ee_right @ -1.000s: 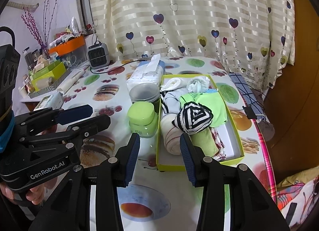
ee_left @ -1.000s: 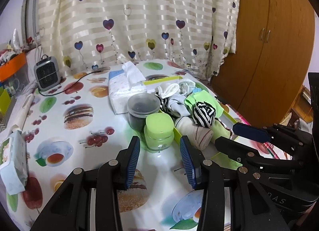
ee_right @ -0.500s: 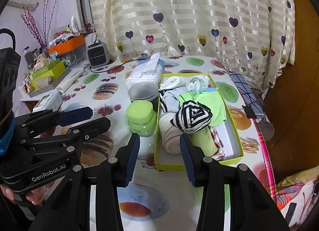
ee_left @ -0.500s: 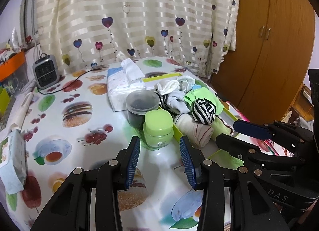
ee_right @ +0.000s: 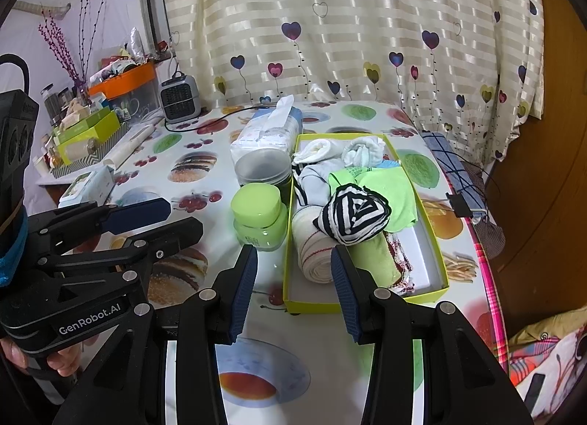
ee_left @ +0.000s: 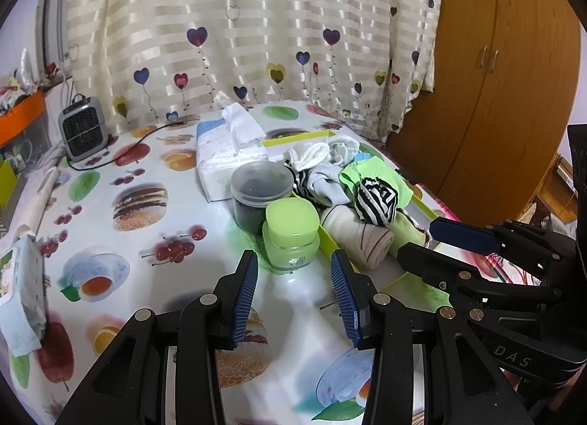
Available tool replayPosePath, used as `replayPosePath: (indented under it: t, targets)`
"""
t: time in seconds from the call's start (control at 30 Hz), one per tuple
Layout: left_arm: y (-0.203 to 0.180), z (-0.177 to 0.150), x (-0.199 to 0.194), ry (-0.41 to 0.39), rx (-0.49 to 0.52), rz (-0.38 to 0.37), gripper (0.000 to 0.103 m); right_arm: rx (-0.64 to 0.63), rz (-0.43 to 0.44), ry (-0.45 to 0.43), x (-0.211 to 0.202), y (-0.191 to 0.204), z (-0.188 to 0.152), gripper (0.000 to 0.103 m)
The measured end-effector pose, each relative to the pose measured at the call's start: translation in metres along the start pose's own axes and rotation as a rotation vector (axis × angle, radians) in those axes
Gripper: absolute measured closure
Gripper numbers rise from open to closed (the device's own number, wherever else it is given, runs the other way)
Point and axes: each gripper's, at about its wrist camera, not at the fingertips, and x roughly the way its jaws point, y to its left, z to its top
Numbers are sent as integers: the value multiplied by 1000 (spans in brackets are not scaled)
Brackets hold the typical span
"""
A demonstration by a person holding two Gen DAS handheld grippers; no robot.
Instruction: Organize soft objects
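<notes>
Socks and rolled cloths fill the yellow-green box (ee_right: 436, 241) on the bench (ee_right: 190, 183); we note the striped sock ball (ee_right: 354, 216) on top, near end. Left tool (ee_left: 293, 293) and right tool (ee_right: 291, 289) hover wide apart, empty. Green jar (ee_right: 260, 216) stands just left of the box.

Rolled socks (ee_right: 357, 218) and green cloths fill the yellow-green box (ee_right: 434, 241).

On the table (ee_right: 205, 318) a box (ee_right: 367, 303) holds rolled socks (ee_right: 354, 218) piled on folded cloths. Just left of the box stands a jar (ee_right: 259, 218), with a lidded tub (ee_right: 261, 168) behind it and a tissue pack (ee_right: 268, 133) behind that. A small heater (ee_right: 180, 99) sits at the far left edge, before the curtain (ee_right: 348, 21).
</notes>
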Motion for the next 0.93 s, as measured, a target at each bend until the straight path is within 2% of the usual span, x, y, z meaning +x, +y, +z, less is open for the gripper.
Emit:
replayPosePath:
  t: [0.93]
  targets:
    - [-7,-5,2,8,3,-3,63,12,-4,13,4,-10,-7,60]
